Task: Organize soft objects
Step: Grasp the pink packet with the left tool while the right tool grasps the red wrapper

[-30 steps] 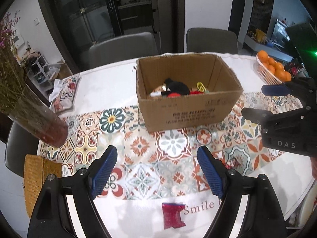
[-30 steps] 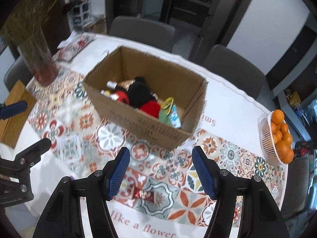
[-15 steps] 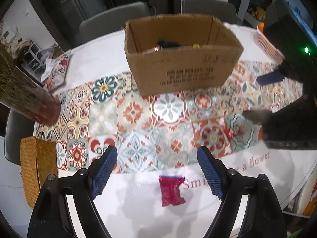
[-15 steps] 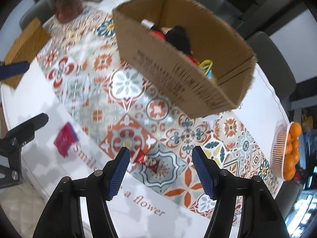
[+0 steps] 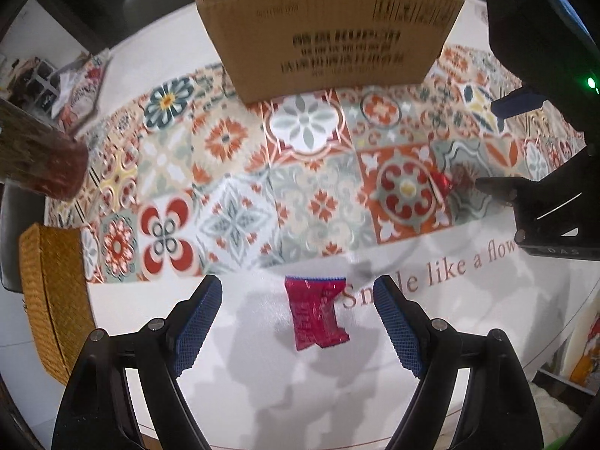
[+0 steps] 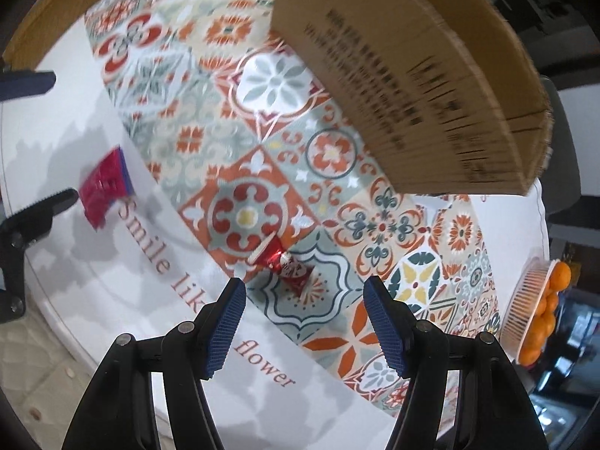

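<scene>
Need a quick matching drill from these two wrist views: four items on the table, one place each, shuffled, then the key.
Things:
1. magenta packet
2. red foil candy
3. cardboard box
4. woven mat

Places:
A. at the table's left edge
B. on the patterned runner, ahead of the right gripper
C. at the far side of the runner
D. on the white cloth, between the fingers of the left gripper

Pairs: 1-D, 2-B, 3-C, 4-A

Left gripper [image 5: 298, 324] lower over red packet [image 5: 316, 313], right gripper [image 6: 305, 324] lower over candy [image 6: 283, 264]
</scene>
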A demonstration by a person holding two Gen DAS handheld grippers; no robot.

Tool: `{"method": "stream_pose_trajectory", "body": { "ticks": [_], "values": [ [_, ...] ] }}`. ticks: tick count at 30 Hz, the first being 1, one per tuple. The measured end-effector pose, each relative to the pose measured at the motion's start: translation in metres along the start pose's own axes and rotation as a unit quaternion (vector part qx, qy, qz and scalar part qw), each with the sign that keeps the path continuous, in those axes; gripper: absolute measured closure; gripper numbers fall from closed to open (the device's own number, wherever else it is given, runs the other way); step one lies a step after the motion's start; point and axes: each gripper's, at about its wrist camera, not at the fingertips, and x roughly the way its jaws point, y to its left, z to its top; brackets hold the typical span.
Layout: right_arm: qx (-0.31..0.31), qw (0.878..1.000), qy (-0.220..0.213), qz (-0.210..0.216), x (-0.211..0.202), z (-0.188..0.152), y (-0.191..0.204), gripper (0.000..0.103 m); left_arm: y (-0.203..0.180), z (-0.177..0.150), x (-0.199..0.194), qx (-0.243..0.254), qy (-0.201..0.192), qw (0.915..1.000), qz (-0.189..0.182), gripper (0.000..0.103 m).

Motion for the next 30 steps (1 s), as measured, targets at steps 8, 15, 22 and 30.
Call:
{"method": "stream_pose_trajectory", "body": {
  "ticks": [8, 15, 22, 30],
  "values": [
    [-0.056, 0.998, 0.038, -0.015, 0.03, 0.003, 0.023, 0.037, -0.003, -0.015, 0.031, -0.021, 0.05, 0.9984, -0.017, 0.02],
    [-0.102, 0.992, 0.071, -0.032, 0.052, 0.01, 0.033, 0.037, -0.005, -0.024, 0.057, -0.032, 0.089, 0.9951, -0.028, 0.02],
    [-0.117, 0.988, 0.091, -0.035, 0.069, 0.018, 0.036, 0.037, -0.002, -0.026, 0.077, -0.047, 0.11, 0.9923, -0.03, 0.02],
    [-0.121, 0.986, 0.108, -0.036, 0.089, 0.024, 0.033, 0.037, 0.007, -0.025, 0.096, -0.058, 0.121, 0.9906, -0.026, 0.028]
  ]
}}
